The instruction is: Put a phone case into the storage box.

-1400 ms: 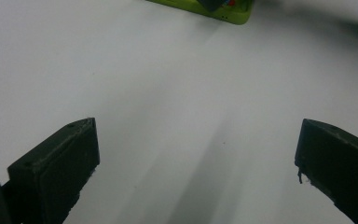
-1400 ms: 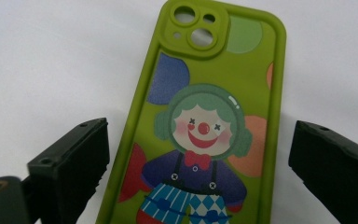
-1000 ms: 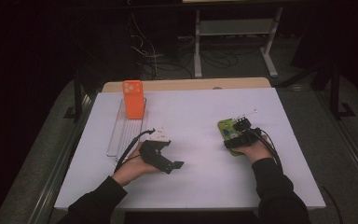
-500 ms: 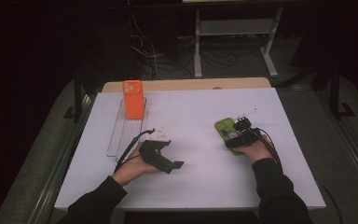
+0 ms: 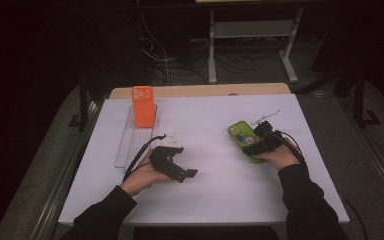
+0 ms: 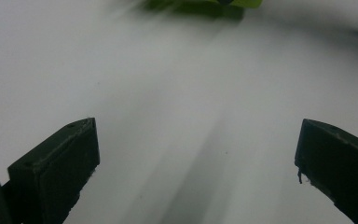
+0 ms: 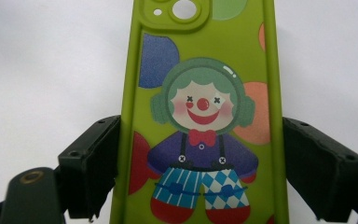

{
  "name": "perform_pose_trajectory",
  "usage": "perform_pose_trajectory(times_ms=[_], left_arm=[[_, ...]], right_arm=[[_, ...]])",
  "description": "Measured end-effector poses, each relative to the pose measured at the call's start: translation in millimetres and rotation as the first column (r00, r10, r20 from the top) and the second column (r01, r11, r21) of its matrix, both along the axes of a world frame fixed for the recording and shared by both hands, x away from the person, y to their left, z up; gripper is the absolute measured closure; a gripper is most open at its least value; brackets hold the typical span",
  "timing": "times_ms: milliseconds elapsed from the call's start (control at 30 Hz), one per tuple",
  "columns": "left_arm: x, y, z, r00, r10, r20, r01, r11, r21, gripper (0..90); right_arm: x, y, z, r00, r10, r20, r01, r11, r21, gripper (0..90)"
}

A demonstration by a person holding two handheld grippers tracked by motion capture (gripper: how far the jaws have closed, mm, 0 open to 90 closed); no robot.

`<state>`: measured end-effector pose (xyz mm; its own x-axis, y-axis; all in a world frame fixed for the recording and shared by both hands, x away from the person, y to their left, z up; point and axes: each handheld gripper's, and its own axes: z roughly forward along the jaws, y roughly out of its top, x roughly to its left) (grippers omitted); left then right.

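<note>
- Slippage was the main risk: the right claw [image 7: 200, 163] had just been closing on the green phone case [image 7: 200, 116], its jaws at both long edges, and the smooth sides could have let the case twist or pop free.
- Case lay face-down on the white tabletop [image 5: 210, 130], at its right side, printed with a clown.
- Left claw [image 6: 196, 158] stood apart, empty.

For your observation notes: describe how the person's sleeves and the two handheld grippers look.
Both forearms wear dark long sleeves. The left gripper is black with a pale three-cornered plate on top and a black trailing cable. The right gripper is black too, with thin black cables. Each has two blocky black jaws.
</note>
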<state>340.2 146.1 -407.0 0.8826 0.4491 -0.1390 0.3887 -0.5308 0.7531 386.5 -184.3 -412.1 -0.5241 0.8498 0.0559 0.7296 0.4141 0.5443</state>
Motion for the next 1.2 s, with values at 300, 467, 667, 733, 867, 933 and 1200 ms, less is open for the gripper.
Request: perform_pose_trajectory(times_ms=[300, 467, 667, 733, 867, 933, 1200], left_arm=[[10.9, -6.5, 19.1, 0.9997, -0.019, 0.016, 0.019, 0.9997, -0.012, 0.0], [19.6, -11.7, 28.6, 0.9987, -0.047, 0.018, 0.048, 0.9982, -0.036, 0.0], [29.5, -17.4, 37.3, 0.9964, -0.08, 0.03, 0.081, 0.9957, -0.046, 0.0], [32.1, -18.1, 38.0, 0.9957, -0.087, 0.032, 0.089, 0.9946, -0.053, 0.0], [34.6, -19.6, 37.6, 0.992, -0.12, 0.04, 0.122, 0.9914, -0.049, 0.0], [34.7, -19.0, 39.1, 0.9883, -0.143, 0.052, 0.145, 0.9887, -0.036, 0.0], [31.9, -17.4, 41.2, 0.9806, -0.182, 0.072, 0.186, 0.9812, -0.051, 0.0]], right_arm=[[1.5, 3.5, 16.7, 0.9927, 0.119, 0.021, -0.119, 0.993, 0.006, 15.5], [3.8, 5.0, 28.4, 0.9806, 0.194, 0.029, -0.194, 0.981, 0.007, 15.4], [6.3, 8.8, 37.3, 0.9666, 0.252, 0.046, -0.254, 0.967, 0.027, 15.4], [5.7, 10.9, 37.8, 0.9588, 0.28, 0.047, -0.282, 0.959, 0.039, 15.4], [1.9, 20.3, 35.6, 0.9307, 0.363, 0.049, -0.364, 0.93, 0.038, 15.5], [-0.3, 24.1, 34.9, 0.9166, 0.397, 0.048, -0.399, 0.916, 0.047, 15.5], [-8.3, 37.4, 33.4, 0.84, 0.539, 0.062, -0.541, 0.841, 0.008, 15.4]])
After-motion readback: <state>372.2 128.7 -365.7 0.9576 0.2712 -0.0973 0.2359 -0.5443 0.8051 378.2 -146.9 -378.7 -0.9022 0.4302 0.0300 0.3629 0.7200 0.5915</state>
